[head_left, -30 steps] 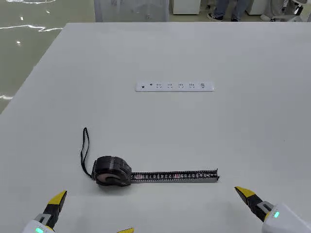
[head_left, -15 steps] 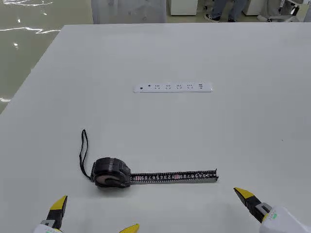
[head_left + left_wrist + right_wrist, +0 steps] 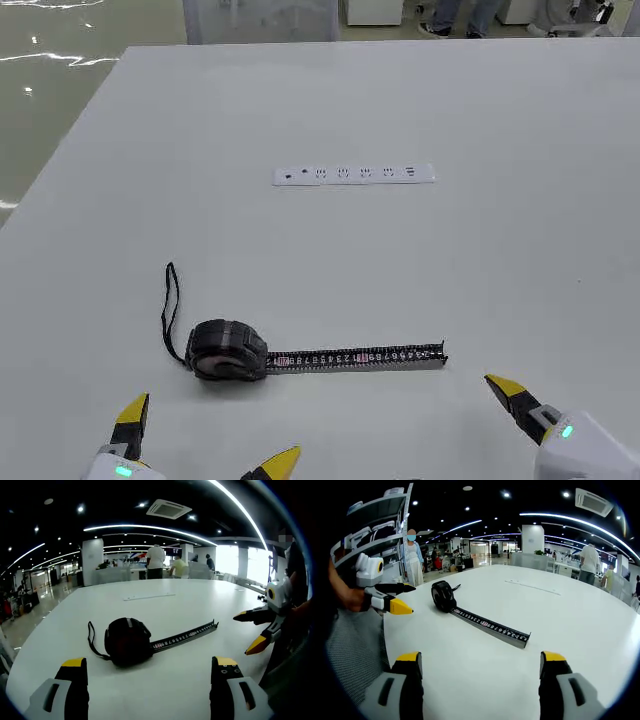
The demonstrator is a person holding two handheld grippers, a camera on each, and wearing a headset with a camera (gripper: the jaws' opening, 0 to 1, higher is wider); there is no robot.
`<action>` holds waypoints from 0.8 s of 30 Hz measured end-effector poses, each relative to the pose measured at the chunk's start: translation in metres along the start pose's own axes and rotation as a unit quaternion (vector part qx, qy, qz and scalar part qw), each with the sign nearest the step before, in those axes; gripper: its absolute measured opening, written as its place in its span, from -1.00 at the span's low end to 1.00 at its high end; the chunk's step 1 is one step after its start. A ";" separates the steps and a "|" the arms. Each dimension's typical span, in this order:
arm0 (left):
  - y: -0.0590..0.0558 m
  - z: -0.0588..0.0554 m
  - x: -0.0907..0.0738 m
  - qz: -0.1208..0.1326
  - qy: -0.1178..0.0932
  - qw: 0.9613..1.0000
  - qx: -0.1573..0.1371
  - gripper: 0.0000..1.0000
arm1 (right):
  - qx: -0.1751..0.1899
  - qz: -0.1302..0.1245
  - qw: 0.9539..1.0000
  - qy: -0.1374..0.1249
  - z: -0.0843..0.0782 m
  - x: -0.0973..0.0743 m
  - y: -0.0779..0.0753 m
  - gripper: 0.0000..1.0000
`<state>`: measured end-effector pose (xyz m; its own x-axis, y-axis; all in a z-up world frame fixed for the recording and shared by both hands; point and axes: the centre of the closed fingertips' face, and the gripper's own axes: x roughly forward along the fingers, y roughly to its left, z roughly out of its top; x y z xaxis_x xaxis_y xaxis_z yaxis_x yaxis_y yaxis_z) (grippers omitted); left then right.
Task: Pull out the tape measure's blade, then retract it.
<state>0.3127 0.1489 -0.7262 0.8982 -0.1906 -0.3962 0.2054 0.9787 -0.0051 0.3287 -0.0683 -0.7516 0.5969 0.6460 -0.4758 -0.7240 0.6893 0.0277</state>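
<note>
Tape measure (image 3: 228, 351) lies near-left on the white worktop (image 3: 400, 260), blade (image 3: 355, 357) drawn out to the right and flat on the surface, wrist strap (image 3: 170, 305) looped on the far-left side. Over the last sec. the left gripper (image 3: 210, 432) has edged in toward the tape measure from the near side, jaws spread wide & empty. The right gripper (image 3: 480, 656) waits near right, just short of the blade's end, likewise wide open w/ nothing held. Blade length looks unchanged, so the pull-out appears done and retraction is what's left, probably starting w/ the left gripper steadying the body. Power strip (image 3: 354, 174) sits far off, well apart.
</note>
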 end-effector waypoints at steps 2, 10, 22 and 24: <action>0.000 0.000 0.002 0.001 0.002 1.000 0.001 1.00 | -0.002 0.001 1.000 0.002 -0.001 0.000 -0.001 0.99; 0.002 0.001 0.008 0.011 0.003 1.000 -0.002 1.00 | -0.011 0.020 1.000 0.001 -0.003 0.001 -0.006 0.93; 0.010 0.008 0.019 0.030 0.000 1.000 0.002 0.99 | -0.035 0.055 0.998 -0.007 -0.002 0.005 -0.014 0.79; 0.010 0.008 0.022 0.033 0.001 0.999 0.001 0.99 | -0.039 0.062 0.997 -0.006 -0.003 0.006 -0.016 0.78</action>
<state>0.3380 0.1543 -0.7276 0.9091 -0.1261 -0.3970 0.1472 0.9888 0.0230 0.3428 -0.0759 -0.7573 0.5046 0.7290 -0.4625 -0.8172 0.5761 0.0164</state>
